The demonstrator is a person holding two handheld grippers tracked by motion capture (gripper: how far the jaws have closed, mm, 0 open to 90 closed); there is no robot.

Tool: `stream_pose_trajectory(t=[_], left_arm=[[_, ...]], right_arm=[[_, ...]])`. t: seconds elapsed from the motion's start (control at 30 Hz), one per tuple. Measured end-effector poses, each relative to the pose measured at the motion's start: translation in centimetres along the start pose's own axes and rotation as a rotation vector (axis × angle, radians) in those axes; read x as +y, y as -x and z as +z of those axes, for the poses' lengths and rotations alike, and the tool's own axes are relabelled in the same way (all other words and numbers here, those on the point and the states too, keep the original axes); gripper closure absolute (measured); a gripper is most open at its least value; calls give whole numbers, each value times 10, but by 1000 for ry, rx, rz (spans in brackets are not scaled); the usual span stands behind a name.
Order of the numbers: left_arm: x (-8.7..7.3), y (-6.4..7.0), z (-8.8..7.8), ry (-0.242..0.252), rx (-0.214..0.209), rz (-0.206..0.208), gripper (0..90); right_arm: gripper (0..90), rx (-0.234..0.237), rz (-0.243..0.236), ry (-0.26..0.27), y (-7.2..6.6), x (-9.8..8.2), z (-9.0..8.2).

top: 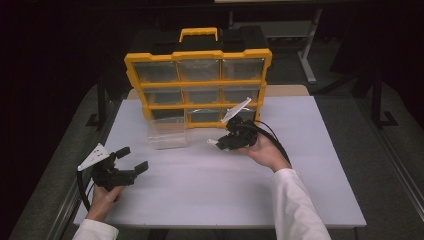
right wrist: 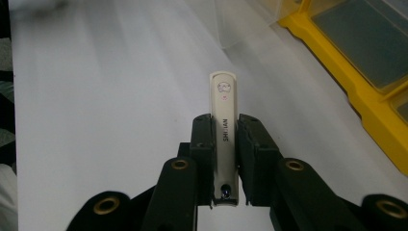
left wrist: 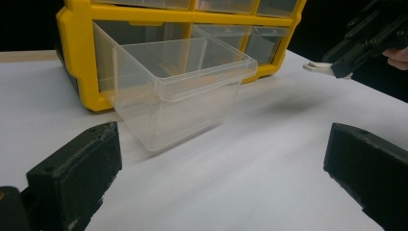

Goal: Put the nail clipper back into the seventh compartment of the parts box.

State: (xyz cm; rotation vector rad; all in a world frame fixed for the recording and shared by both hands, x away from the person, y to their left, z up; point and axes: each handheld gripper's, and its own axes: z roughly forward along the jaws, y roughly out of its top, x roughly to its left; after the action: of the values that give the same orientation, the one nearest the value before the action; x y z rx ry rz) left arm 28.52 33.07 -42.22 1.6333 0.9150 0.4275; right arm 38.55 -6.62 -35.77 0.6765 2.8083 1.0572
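The right gripper (top: 218, 144) is hovering over the white table (top: 200, 195) just in front of the yellow organizer case (top: 150, 102), its jaws pressing together on a white nail clipper (right wrist: 224, 139). In the right gripper view the clipper is lying lengthwise between the two black pads, its rounded end sticking out past the jaw tips and bearing a small printed mark and lettering along the lever. From the high view, the pale tip of the clipper is poking out toward the left of that gripper, clear of the tabletop. A clear plastic drawer (left wrist: 178, 91) is sitting on the table, pulled out from the lower left bay of the case and touching its front edge; nothing can be made out inside it. The clipper is hanging near this drawer, a little to its right in the high view, apart from it. The left gripper (top: 131, 160) is resting low near the table's left front corner, its jaws standing spread wide with nothing between them, and pointing toward the drawer. The person's white sleeve (top: 297, 205) is reaching in from the bottom edge.
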Motion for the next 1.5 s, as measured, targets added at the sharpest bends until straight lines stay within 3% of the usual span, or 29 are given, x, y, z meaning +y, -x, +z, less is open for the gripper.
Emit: stream_pose_trajectory(t=[1.5], left_arm=[[0, 0, 1, -1, -8, -1, 0]], right_arm=[[759, -20, 40, 22, 14, 39, -5]])
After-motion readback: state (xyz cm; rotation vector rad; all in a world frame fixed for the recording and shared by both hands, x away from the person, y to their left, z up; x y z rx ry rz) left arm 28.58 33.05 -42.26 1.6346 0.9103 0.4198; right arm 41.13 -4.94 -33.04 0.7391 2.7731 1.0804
